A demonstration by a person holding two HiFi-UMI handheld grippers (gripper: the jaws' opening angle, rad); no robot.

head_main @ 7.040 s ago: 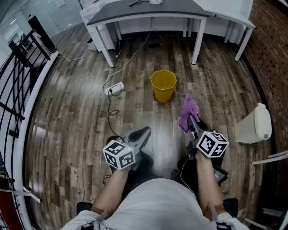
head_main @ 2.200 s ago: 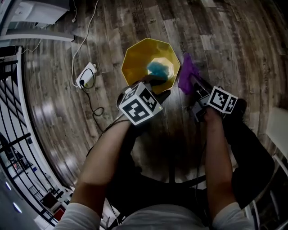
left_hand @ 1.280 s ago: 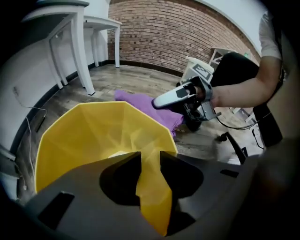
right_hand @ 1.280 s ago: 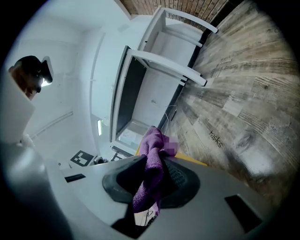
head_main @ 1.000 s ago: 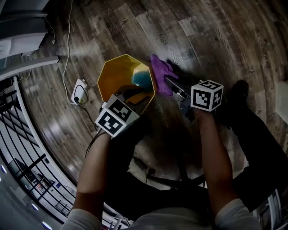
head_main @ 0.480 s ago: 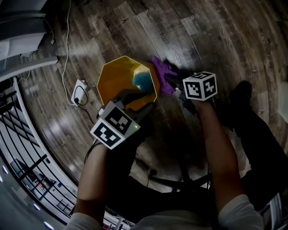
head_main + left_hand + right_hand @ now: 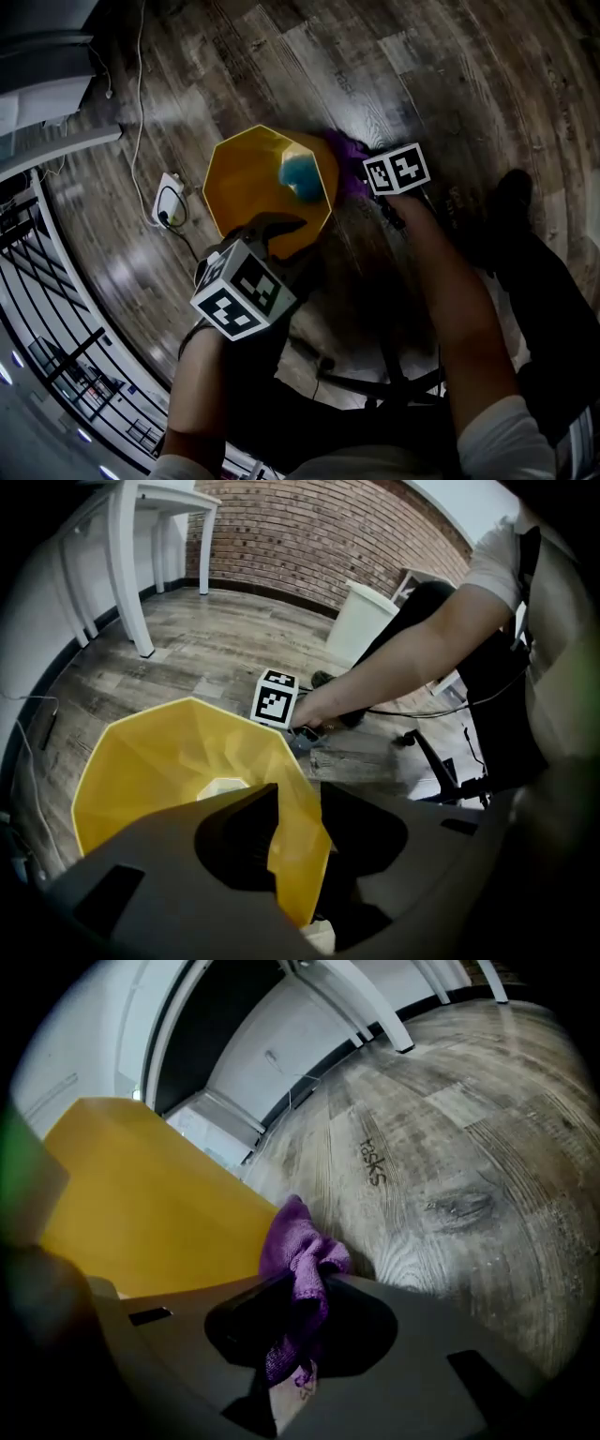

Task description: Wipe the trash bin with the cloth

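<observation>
A yellow trash bin stands on the wood floor with something blue inside it. My left gripper is shut on the bin's near rim, and the yellow wall runs between its jaws in the left gripper view. My right gripper is shut on a purple cloth, low beside the bin's right outer wall. In the right gripper view the cloth bunches out of the jaws next to the yellow wall. The right gripper's marker cube shows beyond the bin's far rim.
A white power strip with its cable lies on the floor left of the bin. White desk parts and a black railing line the left side. A white lidded bin stands by a brick wall. Dark legs and a chair base sit near me.
The right gripper has sunk with the cloth, from above the bin's right rim down along its outer right wall. The left gripper, still on the rim, has shifted slightly.
</observation>
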